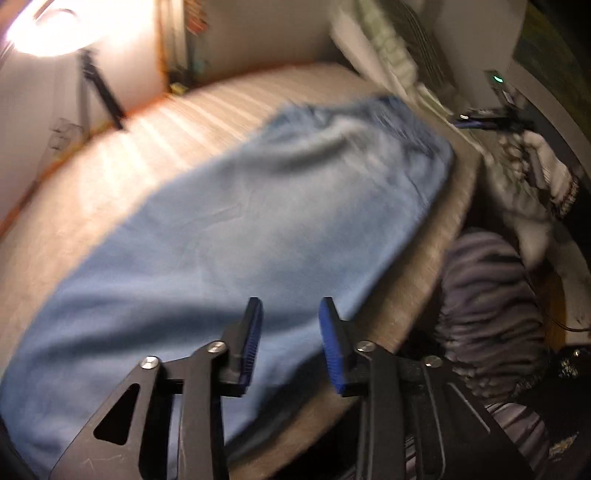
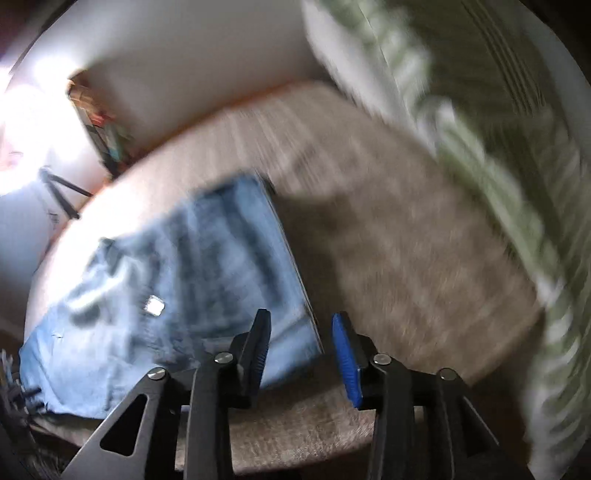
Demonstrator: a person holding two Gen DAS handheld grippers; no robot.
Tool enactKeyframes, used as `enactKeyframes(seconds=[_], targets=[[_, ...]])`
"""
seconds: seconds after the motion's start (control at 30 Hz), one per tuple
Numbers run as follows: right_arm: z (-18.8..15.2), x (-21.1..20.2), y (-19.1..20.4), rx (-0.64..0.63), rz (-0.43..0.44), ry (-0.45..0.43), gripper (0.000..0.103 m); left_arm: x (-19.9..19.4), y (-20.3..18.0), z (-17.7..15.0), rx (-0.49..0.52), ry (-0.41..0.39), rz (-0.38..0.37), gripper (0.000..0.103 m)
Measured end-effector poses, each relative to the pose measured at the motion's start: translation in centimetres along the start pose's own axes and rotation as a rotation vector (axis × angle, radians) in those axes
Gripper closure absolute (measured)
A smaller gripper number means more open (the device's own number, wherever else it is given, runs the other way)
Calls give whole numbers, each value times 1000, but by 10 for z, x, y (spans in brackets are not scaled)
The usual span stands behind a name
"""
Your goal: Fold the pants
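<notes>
Light blue pants (image 1: pixel 258 221) lie flat and lengthwise on a beige striped bed (image 1: pixel 207 110). My left gripper (image 1: pixel 291 317) hangs above the pants' near edge; its jaws stand apart with nothing between the blue pads. In the right wrist view the same pants (image 2: pixel 184 277) show their waistband end with a small white tag (image 2: pixel 155 305). My right gripper (image 2: pixel 301 332) hovers over the waistband corner and the bare bed (image 2: pixel 406 240), open, holding nothing. Both views are motion-blurred.
A bright lamp (image 1: pixel 40 26) on a dark tripod (image 1: pixel 103 92) stands at the far left. Green-white pillows (image 2: pixel 498 166) line the right side. A person's striped clothing (image 1: pixel 487 306) and a white patterned garment (image 1: pixel 535 173) sit off the bed's right edge.
</notes>
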State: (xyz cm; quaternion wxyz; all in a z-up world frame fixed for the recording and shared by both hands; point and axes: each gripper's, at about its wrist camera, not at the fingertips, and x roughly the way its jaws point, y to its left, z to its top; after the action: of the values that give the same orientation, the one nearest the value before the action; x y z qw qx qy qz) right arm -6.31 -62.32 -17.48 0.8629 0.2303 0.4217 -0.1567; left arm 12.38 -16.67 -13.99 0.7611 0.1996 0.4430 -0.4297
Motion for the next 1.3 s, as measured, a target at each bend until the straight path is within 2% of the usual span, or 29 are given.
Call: enactKeyframes(seconds=[0.03, 0.07, 0.1, 0.2, 0.3, 0.5, 0.63, 0.73, 0.77, 0.83, 0.9, 0.93, 0.97, 1.0, 1.13, 1.23, 1.3], targets=[[7, -5, 7, -24, 24, -18, 52, -7, 7, -1, -7, -25, 51, 64], [20, -11, 21, -79, 77, -43, 44, -12, 14, -3, -18, -38, 90, 64], [30, -11, 34, -127, 110, -55, 39, -13, 25, -6, -42, -38, 133, 64], [55, 4, 78, -256, 191, -54, 39, -11, 48, -15, -104, -29, 210, 64], [77, 41, 125, -365, 290, 7, 37, -7, 72, -31, -161, -15, 307, 64], [88, 142, 206, -504, 367, 181, 37, -7, 104, -69, -289, 5, 382, 64], [87, 191, 225, -516, 367, 249, 36, -6, 114, -92, -330, 43, 404, 64], [87, 215, 232, -497, 407, 306, 37, -1, 119, -105, -355, 59, 405, 64], [84, 219, 233, -493, 431, 320, 38, -2, 120, -106, -366, 46, 399, 63], [83, 220, 239, -511, 448, 324, 48, -2, 122, -107, -380, 37, 395, 62], [79, 216, 243, -526, 470, 329, 74, -3, 122, -109, -388, 23, 393, 61], [78, 214, 244, -528, 471, 319, 76, -3, 122, -110, -392, 15, 393, 61], [77, 210, 246, -533, 470, 306, 87, -3, 123, -110, -396, 9, 391, 61], [75, 204, 248, -546, 456, 285, 94, -4, 122, -111, -401, 3, 390, 61], [83, 182, 246, -590, 415, 164, 99, -3, 123, -111, -409, -17, 388, 61], [88, 199, 245, -555, 421, 209, 99, -4, 123, -112, -413, -22, 389, 61], [82, 209, 252, -595, 371, 229, 92, -5, 121, -114, -411, -25, 391, 61]])
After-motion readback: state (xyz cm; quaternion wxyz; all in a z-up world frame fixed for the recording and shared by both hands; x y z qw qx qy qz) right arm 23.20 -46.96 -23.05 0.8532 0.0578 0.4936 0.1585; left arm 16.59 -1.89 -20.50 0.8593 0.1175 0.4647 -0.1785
